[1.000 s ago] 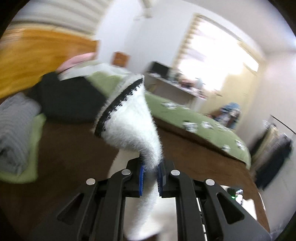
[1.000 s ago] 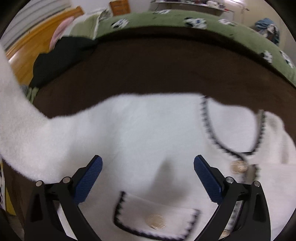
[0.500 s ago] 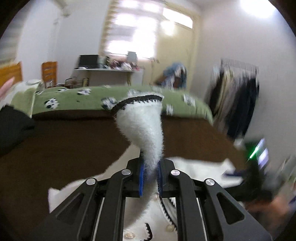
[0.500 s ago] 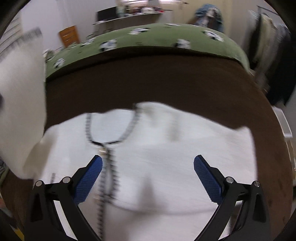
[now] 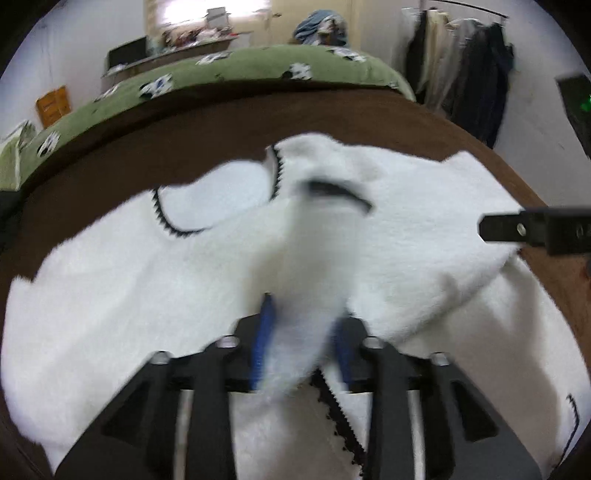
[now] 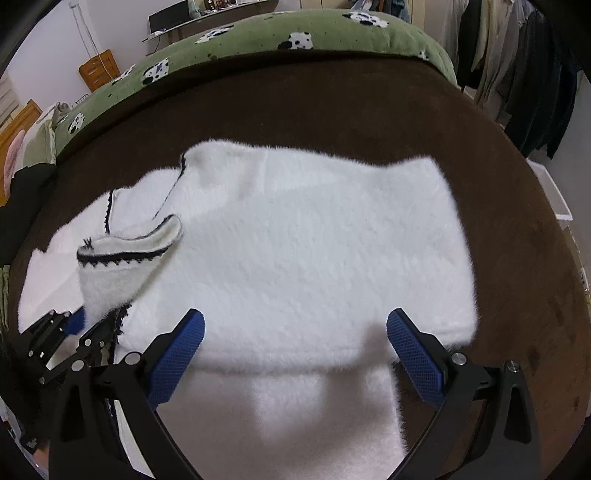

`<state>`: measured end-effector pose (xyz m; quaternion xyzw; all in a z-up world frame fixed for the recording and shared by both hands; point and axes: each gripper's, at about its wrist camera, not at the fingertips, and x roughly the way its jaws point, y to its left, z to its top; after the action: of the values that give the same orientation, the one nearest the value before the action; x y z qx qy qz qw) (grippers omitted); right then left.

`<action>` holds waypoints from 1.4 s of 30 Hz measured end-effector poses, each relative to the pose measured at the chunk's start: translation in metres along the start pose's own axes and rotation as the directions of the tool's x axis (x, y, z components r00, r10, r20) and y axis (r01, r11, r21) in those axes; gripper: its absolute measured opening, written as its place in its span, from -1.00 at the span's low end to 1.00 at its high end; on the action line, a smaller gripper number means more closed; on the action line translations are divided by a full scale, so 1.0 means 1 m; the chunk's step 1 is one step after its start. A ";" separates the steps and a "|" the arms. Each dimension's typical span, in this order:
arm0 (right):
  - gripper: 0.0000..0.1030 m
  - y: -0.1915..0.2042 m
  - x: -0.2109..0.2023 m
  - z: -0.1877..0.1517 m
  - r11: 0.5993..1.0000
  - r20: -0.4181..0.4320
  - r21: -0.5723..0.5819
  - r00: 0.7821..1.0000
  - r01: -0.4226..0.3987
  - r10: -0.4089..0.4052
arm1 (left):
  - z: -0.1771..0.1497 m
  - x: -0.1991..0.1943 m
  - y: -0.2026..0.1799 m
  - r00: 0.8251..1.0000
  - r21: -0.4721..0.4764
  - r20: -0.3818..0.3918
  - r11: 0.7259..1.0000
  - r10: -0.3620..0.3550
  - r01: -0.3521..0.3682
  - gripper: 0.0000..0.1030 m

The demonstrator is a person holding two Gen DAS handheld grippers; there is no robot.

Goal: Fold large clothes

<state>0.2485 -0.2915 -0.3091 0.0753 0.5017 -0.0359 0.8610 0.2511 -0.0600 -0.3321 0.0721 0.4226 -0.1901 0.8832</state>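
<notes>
A fluffy white cardigan (image 6: 303, 254) with black zigzag trim lies spread on a brown blanket (image 6: 332, 107); it also fills the left wrist view (image 5: 129, 280). My left gripper (image 5: 303, 343) holds its sleeve (image 5: 314, 266), whose black-trimmed cuff (image 6: 129, 251) lies across the cardigan's front. The jaws look slightly parted around the sleeve and the view is blurred. My left gripper also shows in the right wrist view (image 6: 77, 325). My right gripper (image 6: 295, 354) is open and empty, low over the cardigan's near part. One of its fingers (image 5: 517, 229) shows at the right of the left wrist view.
A green duvet with panda prints (image 6: 258, 33) lies behind the brown blanket. Dark clothes hang on a rack (image 6: 535, 74) at the right. A black garment (image 6: 22, 199) lies at the left edge. A desk (image 5: 177, 48) stands at the far wall.
My left gripper has swung the sleeve from the left over the cardigan and lowered it onto the front; its jaws look wider. My right gripper has shifted to the right, still open.
</notes>
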 end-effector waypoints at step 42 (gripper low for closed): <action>-0.48 0.153 0.061 -0.009 0.950 -0.014 -0.264 0.986 -0.166 0.168 | -0.053 -0.003 0.172 0.995 -0.225 -0.069 0.971 0.072 -0.085 0.89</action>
<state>0.2922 -0.1385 -0.3517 0.0020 0.4901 0.1038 0.8655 0.2790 0.1141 -0.3690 -0.0072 0.4650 -0.1030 0.8793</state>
